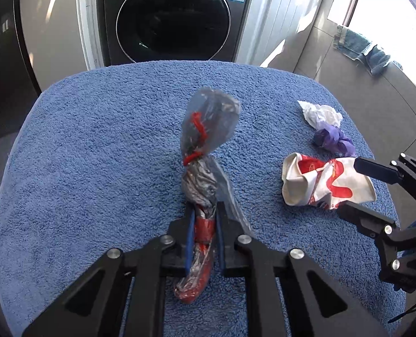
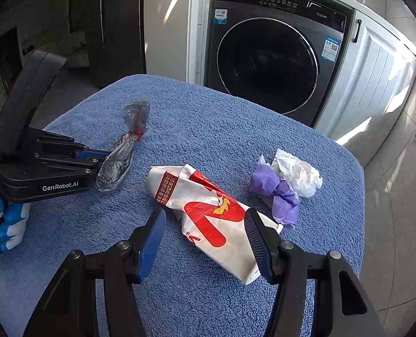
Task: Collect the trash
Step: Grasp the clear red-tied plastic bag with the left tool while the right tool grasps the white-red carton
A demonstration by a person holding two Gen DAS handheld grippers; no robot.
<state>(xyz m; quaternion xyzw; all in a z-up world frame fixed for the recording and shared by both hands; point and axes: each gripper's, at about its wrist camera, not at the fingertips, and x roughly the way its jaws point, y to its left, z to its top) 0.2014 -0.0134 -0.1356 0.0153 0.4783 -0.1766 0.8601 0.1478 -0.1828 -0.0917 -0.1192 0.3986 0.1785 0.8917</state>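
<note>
A twisted clear plastic bag with red ties lies on a blue towel-covered surface. My left gripper is shut on its near end; both also show in the right wrist view, the bag and the gripper. A white and red crumpled wrapper lies between the open fingers of my right gripper. It also shows in the left wrist view, with the right gripper around its right end. A purple wad and a white crumpled paper lie beyond it.
A dark front-loading washing machine stands behind the surface, with white cabinet doors to its right. A blue cloth lies on the tiled floor at the right. A gloved hand holds the left gripper.
</note>
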